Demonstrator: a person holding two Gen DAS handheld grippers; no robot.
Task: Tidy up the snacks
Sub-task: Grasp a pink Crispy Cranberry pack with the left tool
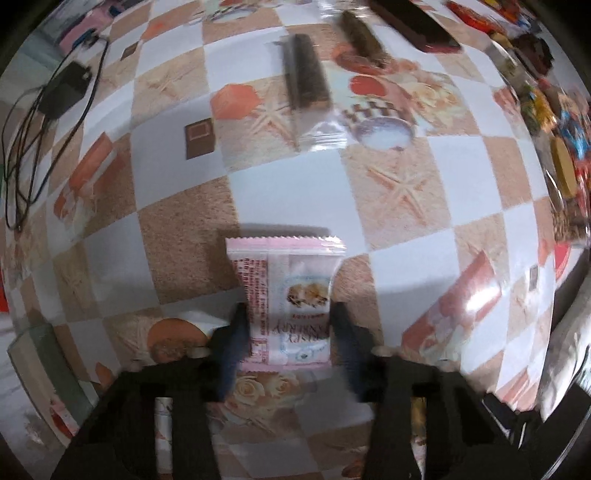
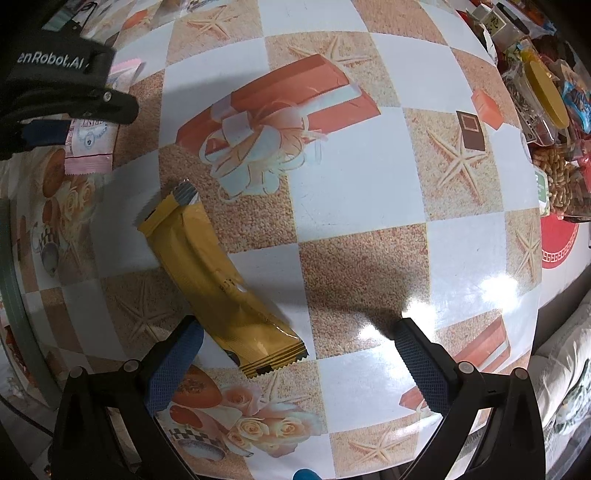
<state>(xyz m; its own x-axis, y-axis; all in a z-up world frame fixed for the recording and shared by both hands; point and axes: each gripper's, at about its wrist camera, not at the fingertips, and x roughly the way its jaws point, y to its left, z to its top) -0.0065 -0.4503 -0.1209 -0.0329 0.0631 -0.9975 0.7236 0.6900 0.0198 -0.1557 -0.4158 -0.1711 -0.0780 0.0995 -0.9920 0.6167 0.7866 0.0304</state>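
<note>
My left gripper (image 1: pixel 290 328) is shut on a pink and white cranberry snack packet (image 1: pixel 288 295), held by its near end over the checked tablecloth. The same packet (image 2: pixel 90 144) and the left gripper (image 2: pixel 66 92) show at the upper left of the right wrist view. My right gripper (image 2: pixel 295 343) is open and empty just above the table. A yellow snack bar (image 2: pixel 218 284) lies diagonally on the cloth, its near end beside the right gripper's left finger (image 2: pixel 173 365).
Two dark brown wrapped bars (image 1: pixel 304 74) (image 1: pixel 364 38) and a dark box (image 1: pixel 413 22) lie far ahead. A crowd of snacks and jars (image 2: pixel 546 96) fills the right side. A black adapter with cables (image 1: pixel 62 92) lies far left. The table edge (image 2: pixel 546 295) runs right.
</note>
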